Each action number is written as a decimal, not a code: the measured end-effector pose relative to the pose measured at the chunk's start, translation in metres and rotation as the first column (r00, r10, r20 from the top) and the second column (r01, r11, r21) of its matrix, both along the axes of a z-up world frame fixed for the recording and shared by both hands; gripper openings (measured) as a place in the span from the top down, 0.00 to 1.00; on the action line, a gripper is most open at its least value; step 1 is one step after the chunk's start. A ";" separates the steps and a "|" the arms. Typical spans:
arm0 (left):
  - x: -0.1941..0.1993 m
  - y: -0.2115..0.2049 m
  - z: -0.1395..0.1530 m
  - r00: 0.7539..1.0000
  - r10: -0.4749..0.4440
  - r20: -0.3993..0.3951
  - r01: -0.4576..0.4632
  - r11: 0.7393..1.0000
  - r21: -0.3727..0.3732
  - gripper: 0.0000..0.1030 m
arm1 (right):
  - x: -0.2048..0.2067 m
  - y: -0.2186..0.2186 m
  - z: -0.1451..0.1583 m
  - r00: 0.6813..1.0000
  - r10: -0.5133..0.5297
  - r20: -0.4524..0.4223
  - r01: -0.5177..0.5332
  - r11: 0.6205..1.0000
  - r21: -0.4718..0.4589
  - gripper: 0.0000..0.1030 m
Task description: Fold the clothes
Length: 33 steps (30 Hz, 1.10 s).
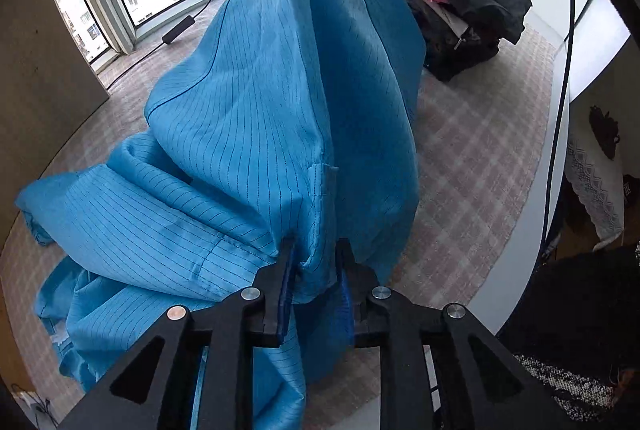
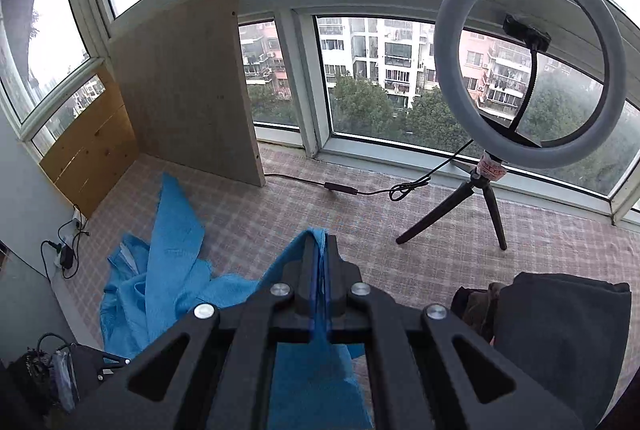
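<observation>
Bay windows (image 2: 400,78), checked floor (image 2: 280,214)

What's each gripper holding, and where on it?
Both hold the blue pinstriped garment. The left gripper pinches a bunched fold beside a stitched seam; the right gripper clamps a thin edge of it.

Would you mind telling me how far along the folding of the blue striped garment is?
Early stage. Done: both grippers have hold of the blue pinstriped garment. In hand: the left gripper pinches a bunched edge, the right gripper clamps another, and part of the cloth is lifted while the rest trails on the checked floor mat. Left: no neat fold shows yet; the dark clothes pile is untouched.
</observation>
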<state>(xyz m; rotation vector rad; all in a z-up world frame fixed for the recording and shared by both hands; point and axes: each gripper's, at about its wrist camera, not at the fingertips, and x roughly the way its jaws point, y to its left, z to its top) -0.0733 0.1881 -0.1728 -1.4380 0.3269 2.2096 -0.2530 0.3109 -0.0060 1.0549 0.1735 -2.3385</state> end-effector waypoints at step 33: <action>-0.025 -0.249 0.195 0.874 0.259 -0.411 -0.327 0.940 -0.102 0.65 | 0.090 -0.051 0.035 0.991 0.136 -0.009 -0.133 0.949 -0.286 0.98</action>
